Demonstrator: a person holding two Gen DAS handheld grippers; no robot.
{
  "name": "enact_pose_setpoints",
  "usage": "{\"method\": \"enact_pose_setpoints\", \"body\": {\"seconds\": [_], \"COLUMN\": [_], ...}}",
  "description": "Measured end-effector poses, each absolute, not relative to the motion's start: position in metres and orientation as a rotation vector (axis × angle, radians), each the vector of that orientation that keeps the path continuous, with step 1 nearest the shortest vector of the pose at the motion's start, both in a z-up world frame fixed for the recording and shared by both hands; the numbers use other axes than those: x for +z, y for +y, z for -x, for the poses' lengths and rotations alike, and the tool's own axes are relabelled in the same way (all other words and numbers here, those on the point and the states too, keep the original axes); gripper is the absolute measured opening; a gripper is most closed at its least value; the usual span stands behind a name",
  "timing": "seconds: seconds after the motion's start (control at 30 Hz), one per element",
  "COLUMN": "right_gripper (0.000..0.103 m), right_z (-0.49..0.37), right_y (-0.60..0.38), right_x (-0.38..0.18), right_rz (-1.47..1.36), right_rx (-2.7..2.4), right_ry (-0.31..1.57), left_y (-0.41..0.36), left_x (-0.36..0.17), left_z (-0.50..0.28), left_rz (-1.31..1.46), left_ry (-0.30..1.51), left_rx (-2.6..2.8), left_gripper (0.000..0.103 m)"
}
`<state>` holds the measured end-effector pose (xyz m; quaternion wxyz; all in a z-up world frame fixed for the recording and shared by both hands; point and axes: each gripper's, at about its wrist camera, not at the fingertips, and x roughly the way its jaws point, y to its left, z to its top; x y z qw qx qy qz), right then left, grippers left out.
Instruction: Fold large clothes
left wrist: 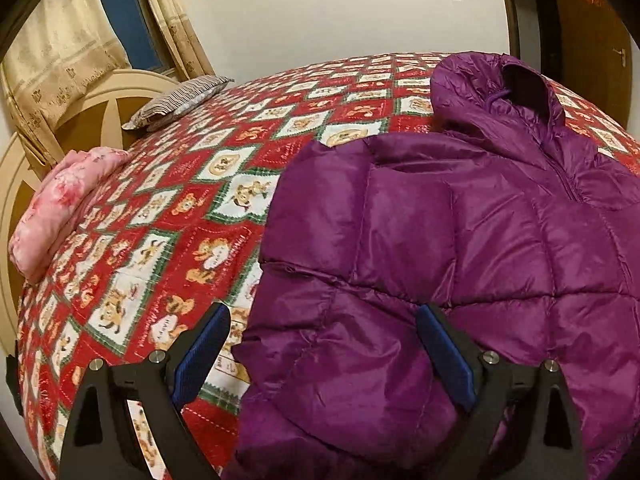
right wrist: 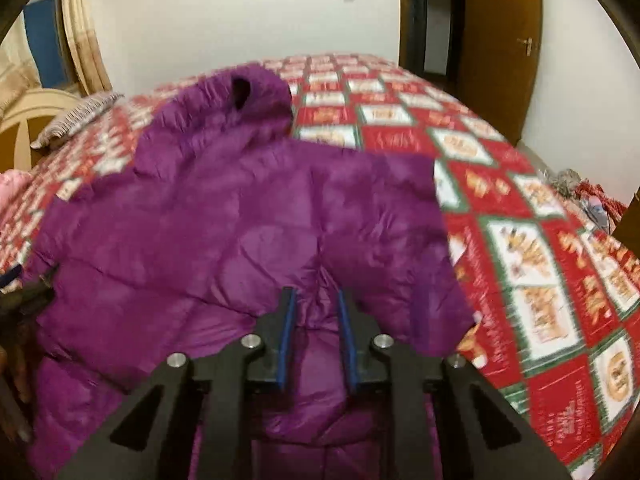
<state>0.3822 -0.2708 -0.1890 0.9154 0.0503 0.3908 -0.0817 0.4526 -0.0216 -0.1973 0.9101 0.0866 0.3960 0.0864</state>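
Note:
A purple puffer jacket point(left wrist: 460, 240) lies on the bed, hood point(left wrist: 500, 88) at the far end, one sleeve folded across its front. My left gripper point(left wrist: 324, 320) is open wide, its blue pads either side of the jacket's near left hem, above it. In the right wrist view the jacket point(right wrist: 200, 216) fills the middle. My right gripper point(right wrist: 316, 300) has its jaws narrowed around a bunch of the jacket's purple fabric near the hem, gripping it. The view is blurred with motion.
The bed has a red, green and white patterned quilt point(left wrist: 160, 248) point(right wrist: 520, 240). A pink folded blanket point(left wrist: 60, 204) and a striped pillow point(left wrist: 176, 100) lie by the cream headboard point(left wrist: 24, 184). A brown door point(right wrist: 504, 40) stands behind the bed.

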Motion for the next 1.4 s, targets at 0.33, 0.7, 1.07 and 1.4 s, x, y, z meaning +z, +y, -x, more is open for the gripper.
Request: {"method": "enact_pose_setpoints", "body": {"seconds": [0.33, 0.7, 1.07, 1.4], "right_gripper": [0.021, 0.021, 0.024, 0.025], "right_z": [-0.379, -0.380, -0.401, -0.454], "right_y": [-0.268, -0.266, -0.275, -0.313], "right_x": [-0.197, -0.197, -0.135, -0.189], "right_rz": [-0.075, -0.058, -0.143, -0.159], "right_rx": [-0.176, -0.183, -0.190, -0.276], "right_ry": [0.788, 0.786, 0.662, 0.796], "left_y": [-0.014, -0.012, 0.029, 0.006], "left_x": [-0.204, -0.176, -0.150, -0.204], "left_z": [-0.454, -0.434, -0.511, -0.536], "left_rz": [-0.120, -0.124, -0.072, -0.121], "left_ry": [0.835, 0.804, 0.804, 0.871], "left_rx": [0.155, 0.153, 0.263, 0.268], "left_gripper": [0.097, 0.097, 0.097, 0.097]}}
